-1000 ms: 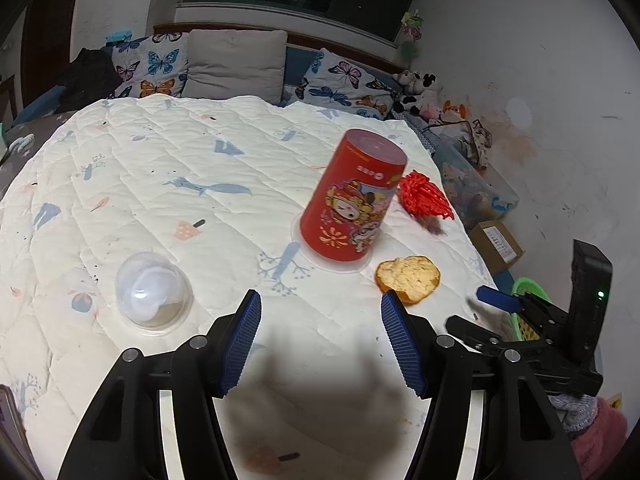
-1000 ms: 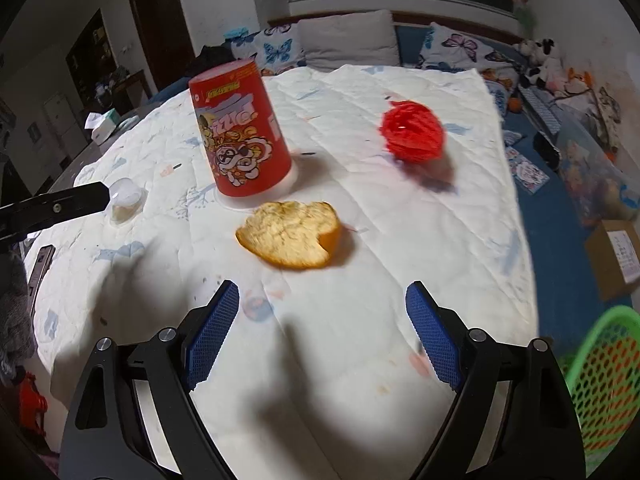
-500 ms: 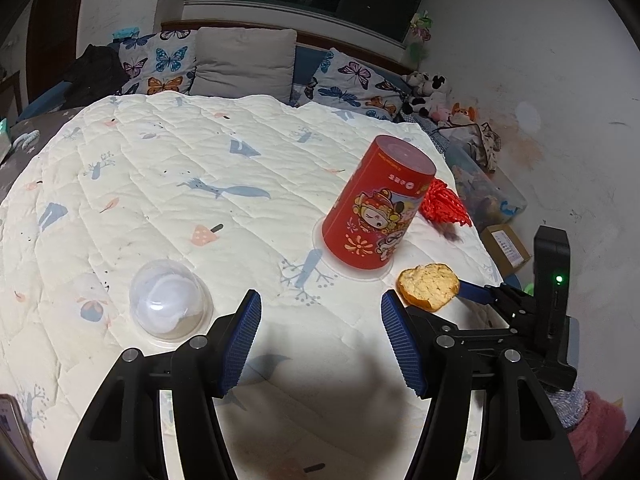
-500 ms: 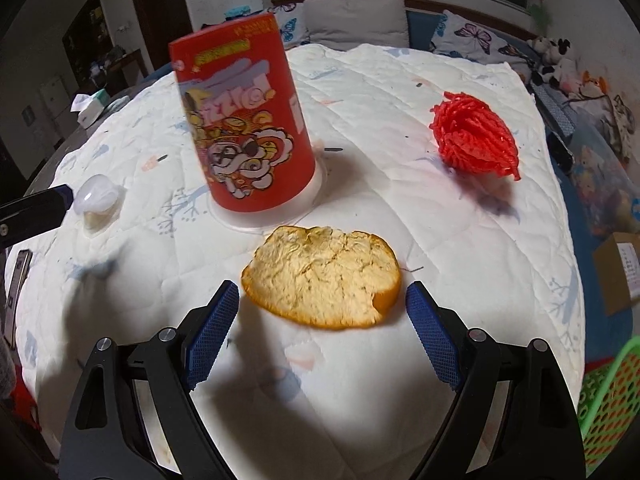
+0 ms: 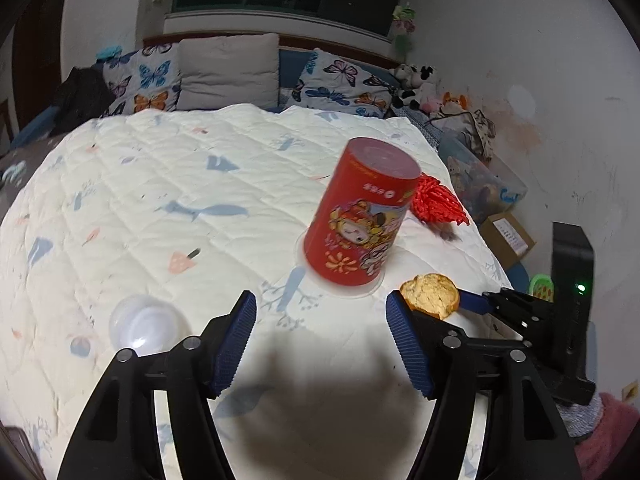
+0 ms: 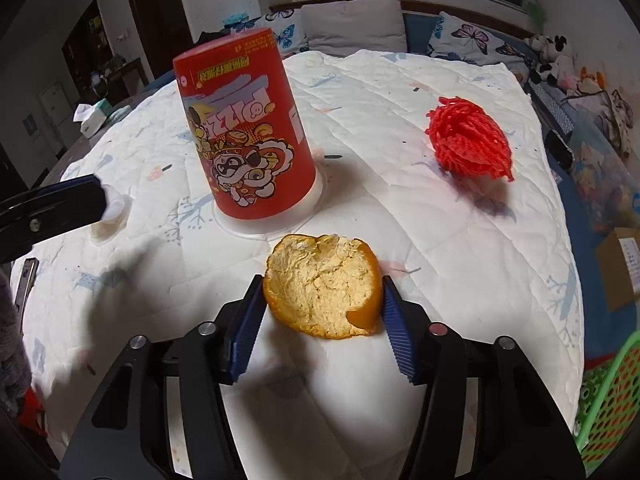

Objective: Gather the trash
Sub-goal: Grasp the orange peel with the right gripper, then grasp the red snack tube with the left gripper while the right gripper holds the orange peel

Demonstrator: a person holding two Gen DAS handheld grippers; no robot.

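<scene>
A piece of orange peel lies pith side up on the white quilt. My right gripper has a blue pad against each side of it, and its jaws are closing on it. In the left wrist view the same peel shows with a blue fingertip beside it. My left gripper hovers over the quilt in front of the red snack tub, its jaws opening with nothing between them. A red mesh net lies behind the peel.
The red tub stands upside down on a clear lid. A clear domed cup sits at the left. A green basket stands off the bed's right edge, near a cardboard box. Pillows line the far end.
My right gripper moved forward until the peel sat between its fingers, then its jaws narrowed onto the peel. The left gripper barely moved; its jaws widened slightly.
</scene>
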